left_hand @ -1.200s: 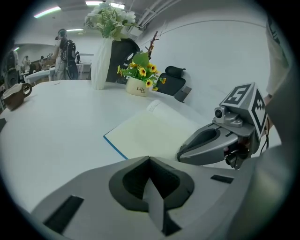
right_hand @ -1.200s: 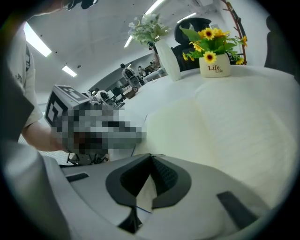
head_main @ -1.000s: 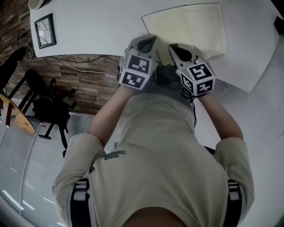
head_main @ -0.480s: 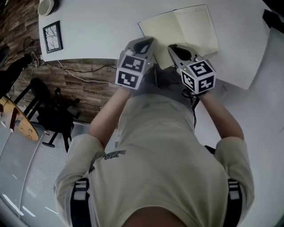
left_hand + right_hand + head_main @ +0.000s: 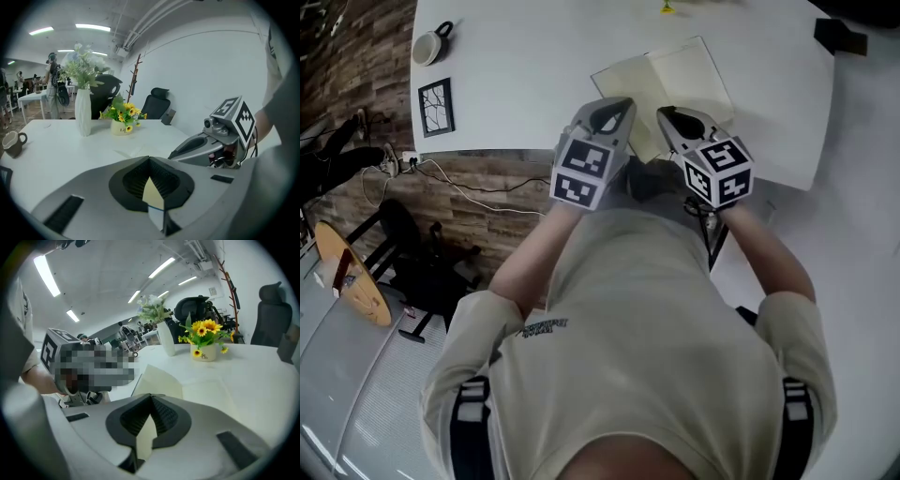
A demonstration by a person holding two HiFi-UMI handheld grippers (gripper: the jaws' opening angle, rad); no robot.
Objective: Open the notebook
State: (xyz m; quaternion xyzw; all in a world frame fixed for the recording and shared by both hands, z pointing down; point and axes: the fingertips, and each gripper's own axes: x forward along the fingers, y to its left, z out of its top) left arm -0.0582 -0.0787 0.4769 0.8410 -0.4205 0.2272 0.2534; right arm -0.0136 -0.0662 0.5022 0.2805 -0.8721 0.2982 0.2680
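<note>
The notebook (image 5: 667,86) lies open on the white table (image 5: 525,66), its cream pages facing up. Both grippers hang side by side above its near edge and touch nothing. My left gripper (image 5: 616,106) is shut, its tips meeting (image 5: 150,160), and a sliver of cream page shows below through the gap behind the tips. My right gripper (image 5: 668,113) is shut too (image 5: 151,396), with nothing held. In the right gripper view the open notebook (image 5: 197,386) spreads out beyond the jaws. The right gripper's body (image 5: 220,140) shows at the right of the left gripper view.
A mug (image 5: 431,42) and a small framed picture (image 5: 434,105) sit at the table's left end, a black object (image 5: 839,37) at its far right. A white vase (image 5: 83,112) and a pot of yellow flowers (image 5: 123,124) stand farther back. Cables lie on the wooden floor (image 5: 487,192).
Both grippers have risen together away from the table, which now looks smaller and farther below. The notebook stays open and has not shifted.
</note>
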